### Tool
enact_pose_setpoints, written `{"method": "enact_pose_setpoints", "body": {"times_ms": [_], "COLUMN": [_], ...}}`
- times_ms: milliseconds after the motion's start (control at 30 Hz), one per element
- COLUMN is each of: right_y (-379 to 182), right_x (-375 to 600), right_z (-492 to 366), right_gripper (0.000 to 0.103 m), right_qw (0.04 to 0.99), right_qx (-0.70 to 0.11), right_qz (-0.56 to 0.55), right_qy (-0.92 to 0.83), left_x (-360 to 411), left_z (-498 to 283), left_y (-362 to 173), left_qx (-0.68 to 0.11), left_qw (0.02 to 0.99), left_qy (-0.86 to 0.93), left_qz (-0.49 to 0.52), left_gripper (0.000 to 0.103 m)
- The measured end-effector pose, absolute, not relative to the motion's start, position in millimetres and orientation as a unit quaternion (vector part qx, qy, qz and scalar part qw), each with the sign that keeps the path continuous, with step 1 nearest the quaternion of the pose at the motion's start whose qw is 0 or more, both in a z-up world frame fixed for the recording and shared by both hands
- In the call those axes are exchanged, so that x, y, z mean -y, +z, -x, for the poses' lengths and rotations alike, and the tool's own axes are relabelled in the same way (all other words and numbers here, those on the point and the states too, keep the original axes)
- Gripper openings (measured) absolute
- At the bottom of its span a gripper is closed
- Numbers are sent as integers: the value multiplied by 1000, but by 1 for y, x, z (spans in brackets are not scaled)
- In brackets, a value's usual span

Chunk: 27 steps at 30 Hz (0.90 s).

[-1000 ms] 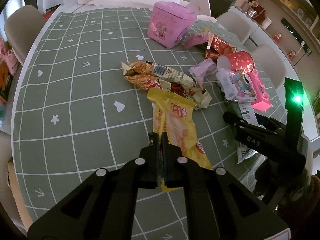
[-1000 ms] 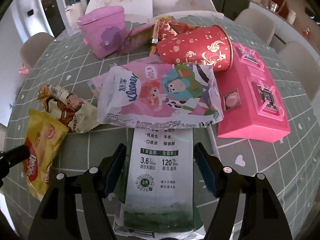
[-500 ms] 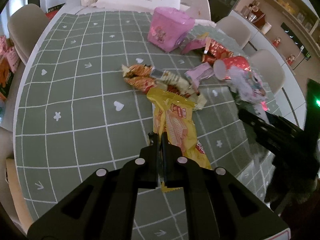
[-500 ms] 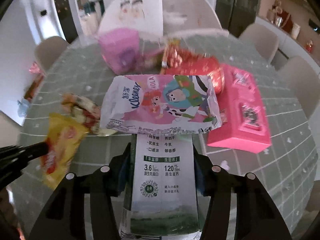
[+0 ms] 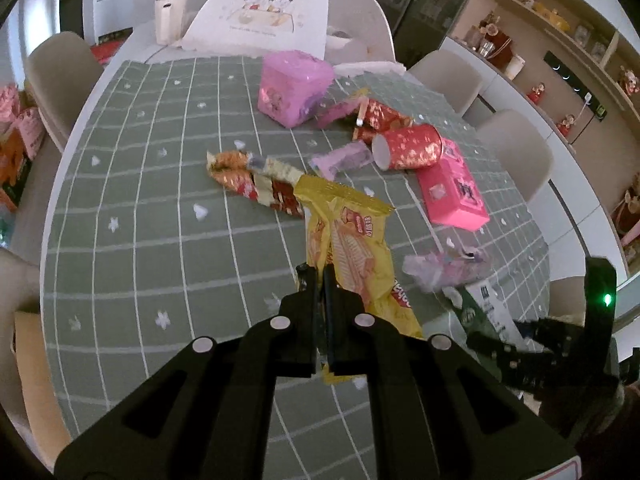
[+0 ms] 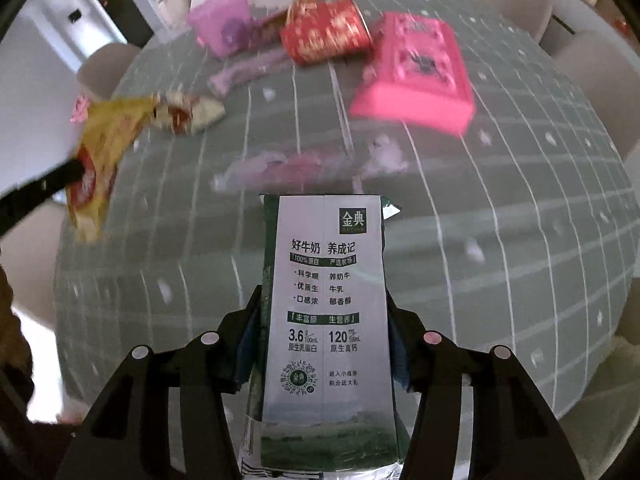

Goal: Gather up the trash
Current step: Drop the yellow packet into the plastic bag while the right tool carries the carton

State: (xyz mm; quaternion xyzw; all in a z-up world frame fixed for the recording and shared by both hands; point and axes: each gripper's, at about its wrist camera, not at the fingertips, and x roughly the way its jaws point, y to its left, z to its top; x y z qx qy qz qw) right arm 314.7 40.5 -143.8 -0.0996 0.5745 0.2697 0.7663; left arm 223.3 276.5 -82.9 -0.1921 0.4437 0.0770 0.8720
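My left gripper [image 5: 319,276] is shut on a yellow snack bag [image 5: 352,248] and holds it above the green checked tablecloth [image 5: 160,240]. My right gripper [image 6: 325,308] is shut on a white and green milk carton [image 6: 326,308], lifted off the table; the carton [image 5: 486,312] also shows in the left wrist view at lower right. A pink tissue wrapper [image 6: 288,166] lies blurred on the cloth beyond the carton. Crumpled gold and red wrappers [image 5: 256,180] lie mid-table.
A red paper cup [image 5: 408,146] lies on its side beside a pink box [image 5: 454,188]. A purple bin [image 5: 294,86] stands at the far side with more wrappers [image 5: 372,114] by it. Chairs ring the round table.
The right gripper lifted the milk carton and pulled back; the tissue wrapper slid off it onto the cloth. The left gripper rose with the yellow bag.
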Motion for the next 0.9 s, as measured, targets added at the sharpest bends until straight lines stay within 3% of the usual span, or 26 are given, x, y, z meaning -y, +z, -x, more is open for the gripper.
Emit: {"method": "enact_pose_setpoints", "body": {"times_ms": [133,467,700,900], "right_y": [-138,-38,-8,-6], "right_x": [-15,71,173,264], "right_z": [-298,-263,-241,-208], "right_gripper": [50,50,51,51], "right_qw": [774,901,941,958], "right_qx": [-560,-355,-298,-280], "right_qz": [98,55,18,1], "right_qy": [279,242,161,64], "left_x": [-261,-181,-85,17], "left_z": [-215,-220,-236,-249], "left_y": [-87,-40,-7,-8], "left_qx": [-449,-401,-372,-377], "left_qw": [868,903,918,905], "left_qy": [81,32,-72,-180], "left_qz": [197,149,115,87], "left_gripper": [3,3,3,3]}}
